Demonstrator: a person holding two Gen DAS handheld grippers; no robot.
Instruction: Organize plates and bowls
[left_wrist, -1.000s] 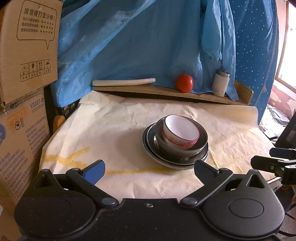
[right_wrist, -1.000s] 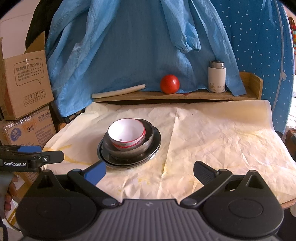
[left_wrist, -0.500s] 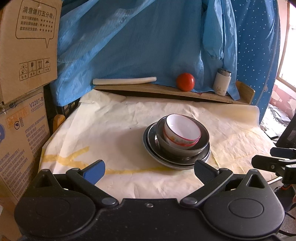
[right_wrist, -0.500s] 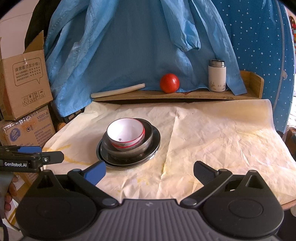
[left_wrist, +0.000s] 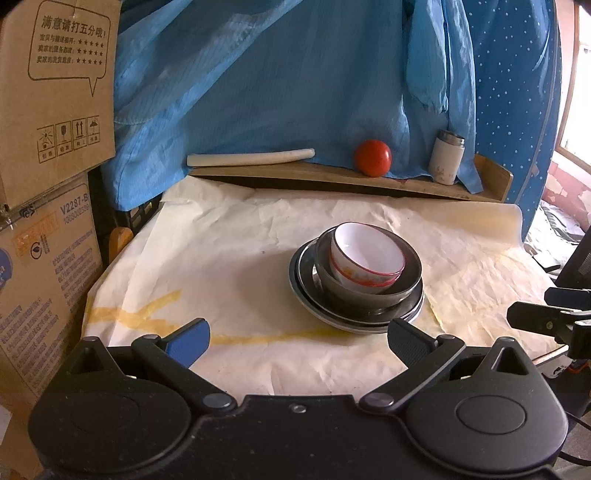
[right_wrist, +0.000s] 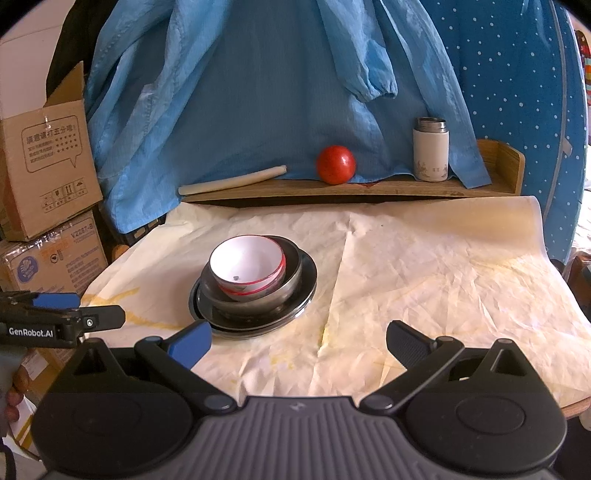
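A white bowl with a red rim sits tilted inside a steel bowl, which rests on stacked steel plates on a table covered in cream paper. My left gripper is open and empty near the table's front edge, short of the stack. My right gripper is open and empty too, just right of and in front of the stack. Each gripper shows at the other view's edge: the right gripper and the left gripper.
A wooden shelf at the back carries a white roll, a red tomato and a white flask. Blue cloth hangs behind. Cardboard boxes stand at the left. Bare paper lies right of the stack.
Both grippers have drawn back slightly from the table, still open. The stack of bowls and plates has not moved.
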